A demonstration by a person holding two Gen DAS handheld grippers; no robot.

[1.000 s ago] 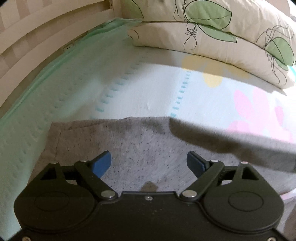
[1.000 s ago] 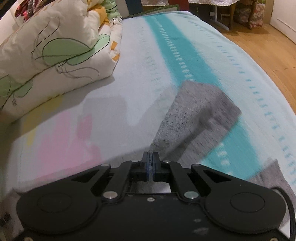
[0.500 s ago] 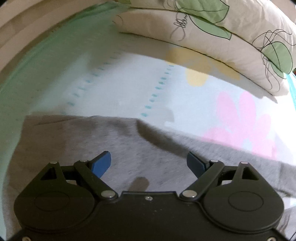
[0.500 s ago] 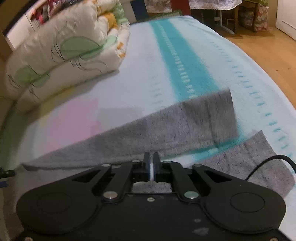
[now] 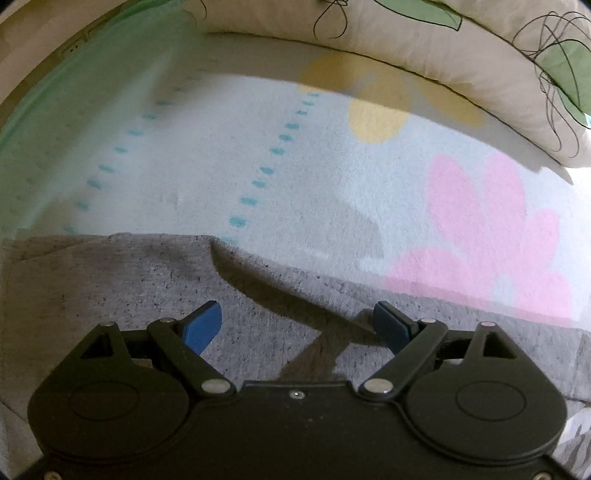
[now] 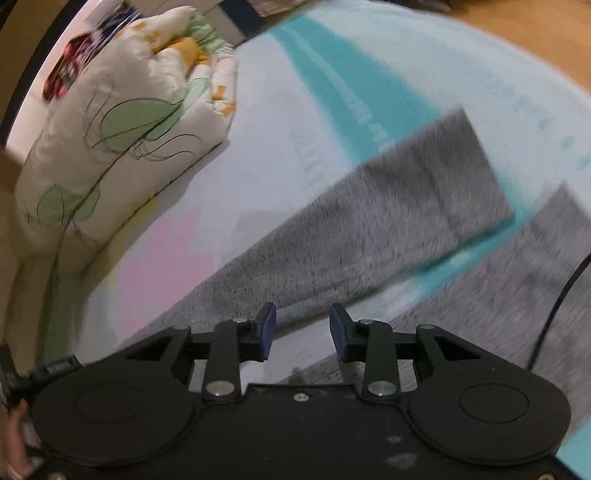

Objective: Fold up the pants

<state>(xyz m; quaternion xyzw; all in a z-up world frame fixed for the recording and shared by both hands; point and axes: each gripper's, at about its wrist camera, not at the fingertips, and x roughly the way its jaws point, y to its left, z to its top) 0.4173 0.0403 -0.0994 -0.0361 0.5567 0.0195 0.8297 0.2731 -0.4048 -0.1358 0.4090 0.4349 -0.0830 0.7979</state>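
Observation:
Grey speckled pants (image 5: 147,288) lie on the bed, their top end spread flat under my left gripper (image 5: 297,326). That gripper hangs open just above the cloth, blue pads wide apart with nothing between them. In the right wrist view one grey leg (image 6: 388,221) stretches away to the upper right, and the other leg (image 6: 535,266) lies beside it at the right. My right gripper (image 6: 303,328) hovers over the gap between the two legs; its jaws are opening and nothing is between the pads.
A folded cream duvet with green leaf print (image 6: 122,129) lies along the far side of the bed (image 5: 424,48). The sheet (image 5: 295,177) has teal stripes and pink and yellow flowers. Wood floor (image 6: 535,33) lies beyond the bed's right edge. A black cable (image 6: 561,291) hangs at the right.
The right gripper was shut on the grey leg, lowered it flat onto the bed and has opened. The left gripper stayed open and sank closer to the cloth.

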